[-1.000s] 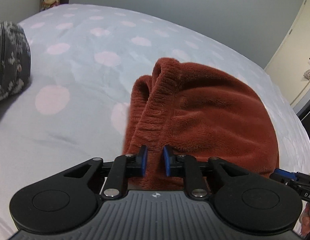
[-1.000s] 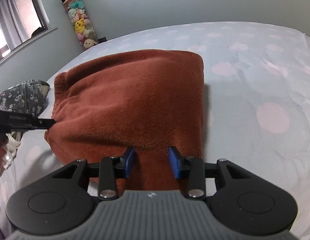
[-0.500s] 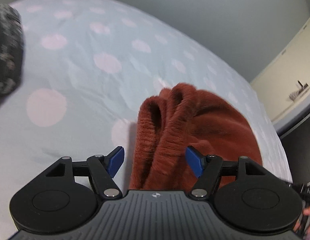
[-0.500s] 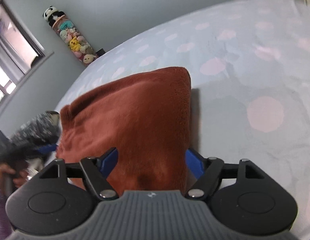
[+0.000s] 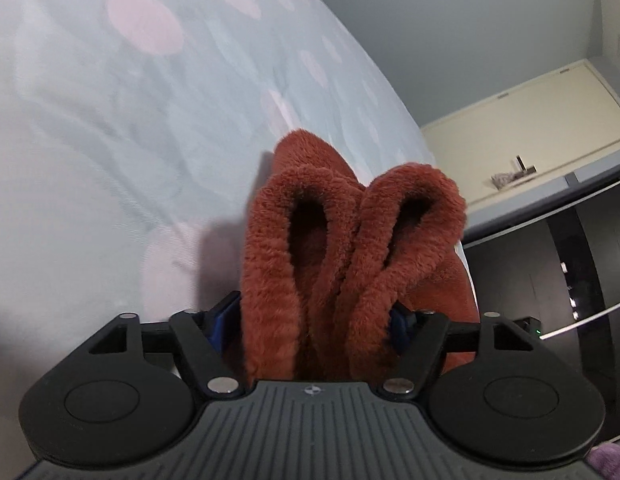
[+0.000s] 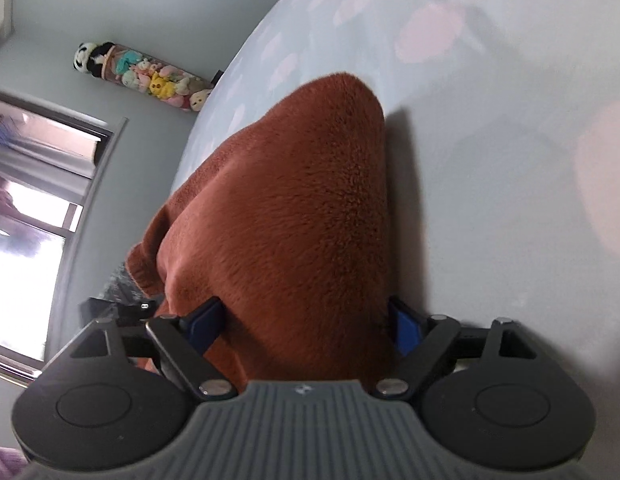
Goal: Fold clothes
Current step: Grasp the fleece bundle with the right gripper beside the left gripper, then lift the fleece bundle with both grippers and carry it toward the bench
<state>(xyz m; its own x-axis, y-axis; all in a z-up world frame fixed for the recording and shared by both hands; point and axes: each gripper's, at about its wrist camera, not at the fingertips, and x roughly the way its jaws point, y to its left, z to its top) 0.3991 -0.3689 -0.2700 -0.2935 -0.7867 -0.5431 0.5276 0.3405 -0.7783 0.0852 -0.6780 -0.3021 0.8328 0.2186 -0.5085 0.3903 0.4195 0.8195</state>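
Left wrist view shows the left gripper [image 5: 312, 326] closest to the lens, and its blue fingers [image 5: 221, 322] are pressed on both sides of a thick bundle of the rust-brown fleece garment [image 5: 310, 264], so they are holding it. The garment is folded in several layers; two rounded loops of its edge stand up just beyond the fingers, and a third layer rises behind them. Under the garment and to the left of it lies the bed [image 5: 110, 128], covered with a pale blue sheet with pink dots. Beyond the garment, to the right, I see a cream-coloured door [image 5: 526, 128] and a dark cabinet [image 5: 550, 272] below it. Right wrist view shows the right gripper [image 6: 306, 326] nearest, with its fingers [image 6: 204, 320] set quite wide and closed on the broad folded end of the same garment [image 6: 294, 220]. The fleece fills the whole gap between them and stretches away from the gripper as one smooth sloping surface, ending in a rounded corner. To the right of the garment the bed [image 6: 510, 160] continues. To the left of the garment, low and close, part of a black tool [image 6: 122, 306] is visible. Farther to the left is a bright window [image 6: 38, 216], and beyond the garment, against the grey wall, stands a column of plush toys [image 6: 146, 76].
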